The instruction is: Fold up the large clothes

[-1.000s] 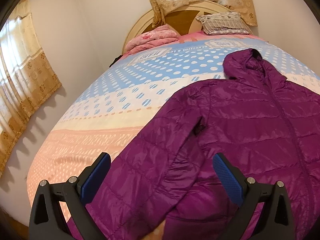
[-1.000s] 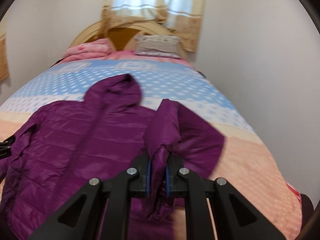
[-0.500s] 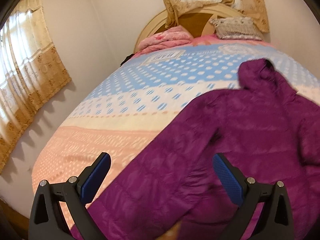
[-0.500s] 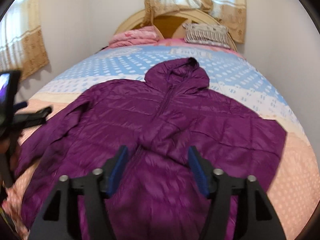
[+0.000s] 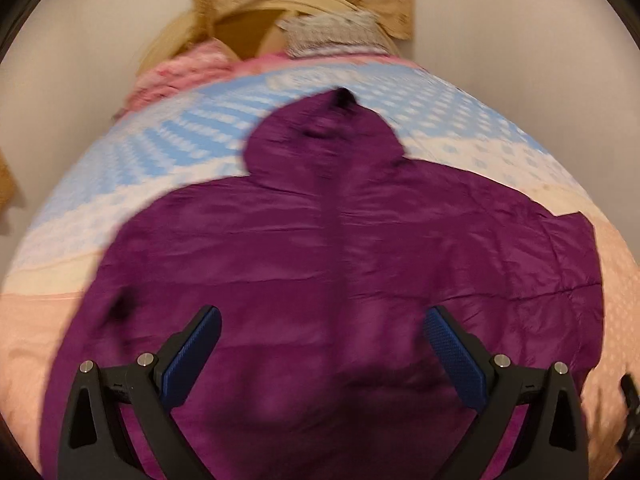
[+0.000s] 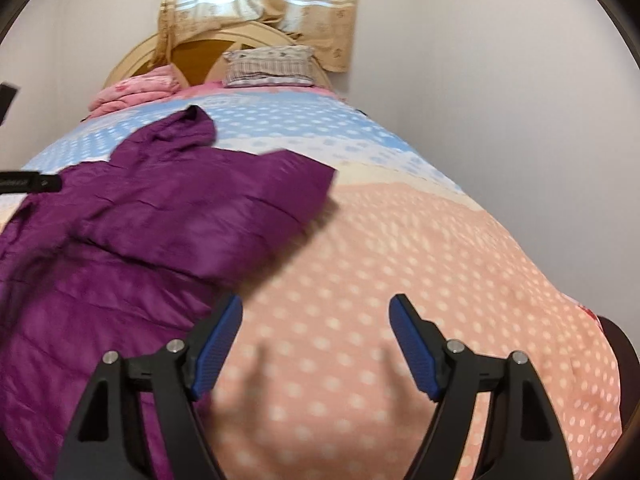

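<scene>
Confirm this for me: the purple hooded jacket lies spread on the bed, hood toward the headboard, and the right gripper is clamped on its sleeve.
One part is wrong. The right gripper holds nothing: in the right wrist view its jaws are opening, with only the bedspread between them. The purple hooded jacket does lie spread with its hood toward the headboard.

Home bdrm, bed (image 6: 400, 260), pillow (image 6: 268, 66), curtains (image 6: 260, 4)
</scene>
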### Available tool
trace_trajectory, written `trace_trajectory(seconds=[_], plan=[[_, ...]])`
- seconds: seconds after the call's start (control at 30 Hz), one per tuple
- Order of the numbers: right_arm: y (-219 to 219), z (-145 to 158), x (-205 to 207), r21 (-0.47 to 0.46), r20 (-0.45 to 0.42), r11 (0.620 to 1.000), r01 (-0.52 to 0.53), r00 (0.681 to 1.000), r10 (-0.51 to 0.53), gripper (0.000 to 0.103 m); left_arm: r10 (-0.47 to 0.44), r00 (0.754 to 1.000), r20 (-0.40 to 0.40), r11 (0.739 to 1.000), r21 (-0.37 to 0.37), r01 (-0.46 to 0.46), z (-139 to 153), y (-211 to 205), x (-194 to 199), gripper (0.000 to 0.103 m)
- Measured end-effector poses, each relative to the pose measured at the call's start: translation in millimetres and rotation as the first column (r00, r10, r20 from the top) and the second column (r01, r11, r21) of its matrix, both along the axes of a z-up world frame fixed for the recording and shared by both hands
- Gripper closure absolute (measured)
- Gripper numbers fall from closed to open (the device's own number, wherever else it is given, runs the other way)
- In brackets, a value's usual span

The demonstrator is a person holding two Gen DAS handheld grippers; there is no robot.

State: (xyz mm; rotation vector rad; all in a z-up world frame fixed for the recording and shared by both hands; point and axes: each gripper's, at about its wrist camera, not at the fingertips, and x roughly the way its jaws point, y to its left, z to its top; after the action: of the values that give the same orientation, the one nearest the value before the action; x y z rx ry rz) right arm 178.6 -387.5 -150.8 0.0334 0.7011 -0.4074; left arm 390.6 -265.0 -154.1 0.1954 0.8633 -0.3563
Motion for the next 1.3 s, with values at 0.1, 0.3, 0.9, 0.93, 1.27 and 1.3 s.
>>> trace_trajectory(seconds=[0.1,0.3,0.9,0.93,1.27,1.3], plan=[[-4.0,-5.2,-2.8,-0.012,0.03,1.0,-0.002,1.0,0.002,0.024,-0.058,0.996,-0.068,0.998,0.03,0.06,-20.8,-33.9,8.5,0.053],[-14.6,-14.5,-19.0,-0.009,0.097,1.0,-0.012,0.995,0.012,0.02,-0.09,0.996,-0.012,0.996,0.022,0.09,-6.9,-42.5,-2.6,0.093],[-12.5,-27.6,-16.5,0.049,0.02,0.998,-0.039,0.999,0.038,0.025,0.108,0.972,0.209,0.959,0.235,-0.157,-18.8,62.7,-21.5,0.092],[-14.7,-25.4,-17.3,0.064,0.016,0.998,-0.03,0.999,0.029,0.028,0.108,0.977,0.182,0.964,0.22,-0.147,-24.0,64.4,-20.4,0.092],[-19.3,63.3,41.3,0.142,0.122,0.983,-0.115,0.988,0.098,0.056,0.205,0.895,0.396,0.969,0.048,-0.243,28.1,76.8,-32.3,0.003],[-20.4,66.0,58.4,0.146,0.136,0.981,-0.127,0.985,0.107,0.059,0.209,0.898,0.387,0.968,0.048,-0.246,29.9,73.7,-26.5,0.003]])
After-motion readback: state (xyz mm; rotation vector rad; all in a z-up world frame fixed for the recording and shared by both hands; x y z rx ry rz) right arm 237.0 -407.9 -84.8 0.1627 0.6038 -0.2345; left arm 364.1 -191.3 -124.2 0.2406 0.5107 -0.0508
